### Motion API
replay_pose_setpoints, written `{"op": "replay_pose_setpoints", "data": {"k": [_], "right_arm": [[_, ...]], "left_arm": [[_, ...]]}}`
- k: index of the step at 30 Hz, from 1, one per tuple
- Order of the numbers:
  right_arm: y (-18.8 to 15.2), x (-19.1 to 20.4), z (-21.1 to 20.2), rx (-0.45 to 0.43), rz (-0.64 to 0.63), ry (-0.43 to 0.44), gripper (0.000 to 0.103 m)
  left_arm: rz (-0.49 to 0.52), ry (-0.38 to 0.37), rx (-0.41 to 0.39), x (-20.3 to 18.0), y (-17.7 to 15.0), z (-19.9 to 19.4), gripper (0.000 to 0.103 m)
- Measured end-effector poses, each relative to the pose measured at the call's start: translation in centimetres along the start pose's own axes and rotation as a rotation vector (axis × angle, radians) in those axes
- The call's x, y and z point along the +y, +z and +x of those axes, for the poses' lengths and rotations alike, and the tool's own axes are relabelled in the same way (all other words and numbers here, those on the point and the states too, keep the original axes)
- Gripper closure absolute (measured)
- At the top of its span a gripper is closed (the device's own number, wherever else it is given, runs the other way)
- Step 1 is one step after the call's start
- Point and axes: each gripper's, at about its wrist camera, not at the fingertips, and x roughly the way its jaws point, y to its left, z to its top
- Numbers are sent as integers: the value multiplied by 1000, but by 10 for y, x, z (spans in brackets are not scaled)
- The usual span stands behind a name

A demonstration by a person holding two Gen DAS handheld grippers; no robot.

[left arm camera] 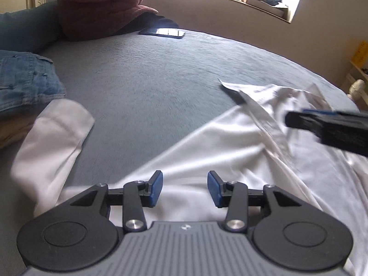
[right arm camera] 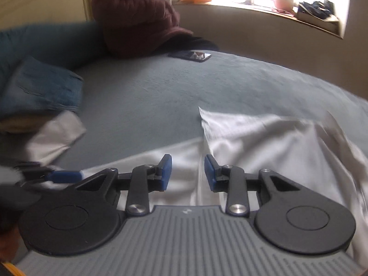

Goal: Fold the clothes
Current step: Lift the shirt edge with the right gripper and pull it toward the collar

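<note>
A bed (left arm camera: 149,87) under a grey-blue cover fills the room's middle, with a bright window sill (left arm camera: 253,2) beyond it, a maroon quilted jacket (left arm camera: 101,7) and teal pillow (left arm camera: 25,30) at its far left, folded jeans (left arm camera: 27,82) on a stack at the left edge, and a phone (left arm camera: 162,33) lying flat near the jacket. The white shirt (left arm camera: 218,142) lies spread and rumpled on the near right of the bed, its long axis running from the near edge away to the right, collar end farthest, one sleeve (left arm camera: 53,133) reaching left toward the jeans. The left tool (left arm camera: 185,188) hovers over the shirt's near part with its jaws wide and empty, and the right tool (right arm camera: 188,172) hangs just above the shirt's front placket, also parted and gripping nothing.
</note>
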Motion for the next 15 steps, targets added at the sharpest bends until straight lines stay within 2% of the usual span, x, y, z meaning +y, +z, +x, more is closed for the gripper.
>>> {"op": "replay_pose_setpoints", "data": {"k": [5, 8, 10, 15], "right_arm": [[27, -3, 90, 62, -70, -66, 73], [27, -10, 135, 154, -111, -125, 78], [23, -33, 122, 109, -12, -105, 101], [16, -91, 87, -17, 250, -48, 101]], "left_arm": [[35, 5, -14, -7, 14, 42, 60], [53, 10, -21, -11, 20, 63, 60], [56, 7, -35, -12, 24, 68, 60], [51, -18, -35, -8, 29, 71, 60]]}}
